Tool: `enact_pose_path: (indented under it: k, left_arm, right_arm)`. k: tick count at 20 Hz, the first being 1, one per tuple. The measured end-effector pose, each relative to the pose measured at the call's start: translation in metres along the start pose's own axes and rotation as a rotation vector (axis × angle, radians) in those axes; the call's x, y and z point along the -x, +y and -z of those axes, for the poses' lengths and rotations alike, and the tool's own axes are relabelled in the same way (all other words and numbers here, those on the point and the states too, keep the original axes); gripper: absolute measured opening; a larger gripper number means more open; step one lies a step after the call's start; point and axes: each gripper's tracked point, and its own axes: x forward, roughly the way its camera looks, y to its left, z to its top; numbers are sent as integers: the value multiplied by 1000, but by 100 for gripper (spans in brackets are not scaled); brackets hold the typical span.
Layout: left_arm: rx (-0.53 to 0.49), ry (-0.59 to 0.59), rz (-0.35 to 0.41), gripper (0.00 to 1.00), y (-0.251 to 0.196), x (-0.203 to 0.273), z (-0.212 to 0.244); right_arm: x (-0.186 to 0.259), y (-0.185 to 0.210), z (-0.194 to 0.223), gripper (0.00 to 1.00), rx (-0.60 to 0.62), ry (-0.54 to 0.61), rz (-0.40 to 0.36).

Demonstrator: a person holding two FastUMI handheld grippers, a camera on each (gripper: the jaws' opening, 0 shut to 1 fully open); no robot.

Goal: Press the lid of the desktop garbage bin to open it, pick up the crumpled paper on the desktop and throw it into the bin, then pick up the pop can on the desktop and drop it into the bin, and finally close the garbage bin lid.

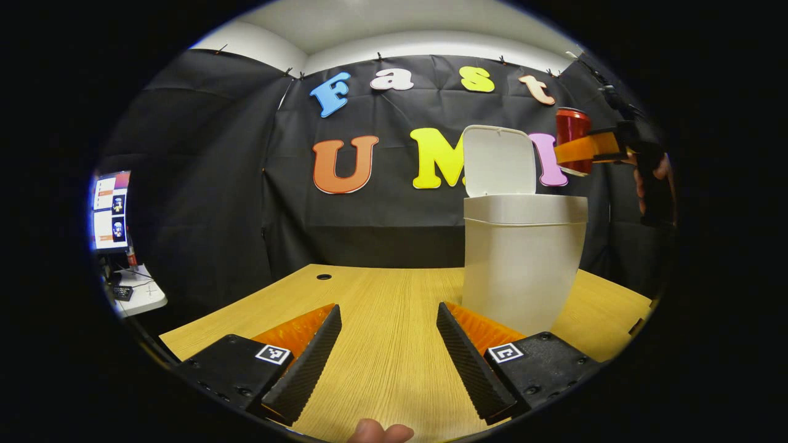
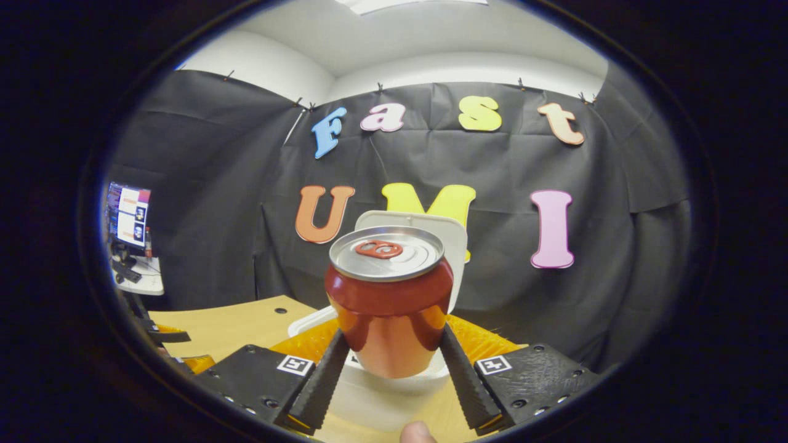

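Observation:
A white garbage bin [image 1: 522, 258] stands on the wooden desk with its lid [image 1: 498, 161] tipped up and open. My left gripper [image 1: 388, 351] hovers low over the desk in front of the bin, open, nothing between its fingers. A red pop can [image 2: 389, 301] is held upright between both fingers of my right gripper [image 2: 391, 369], above the bin's rim [image 2: 308, 323], with the raised lid [image 2: 452, 237] behind it. In the left gripper view the same can [image 1: 571, 132] hangs high at the bin's right, in the right gripper [image 1: 588, 149].
The wooden desk [image 1: 381, 307] has a cable hole [image 1: 324, 277] near its back edge. A monitor [image 1: 111, 210] and a small white side table [image 1: 138, 295] stand off to the left. A fingertip [image 1: 378, 432] shows at the bottom edge.

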Motion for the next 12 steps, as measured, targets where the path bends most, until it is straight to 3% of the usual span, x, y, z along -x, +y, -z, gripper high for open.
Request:
enact_pose_path:
  k: [5, 12]
  left_arm:
    - [-51, -31, 20, 100, -7, 6, -12]
    - [-22, -25, 73, 100, -22, 9, -8]
  right_arm:
    - [-42, 0, 1, 80, -42, 56, 10]
    - [-73, 8, 23, 81, -83, 150, 12]
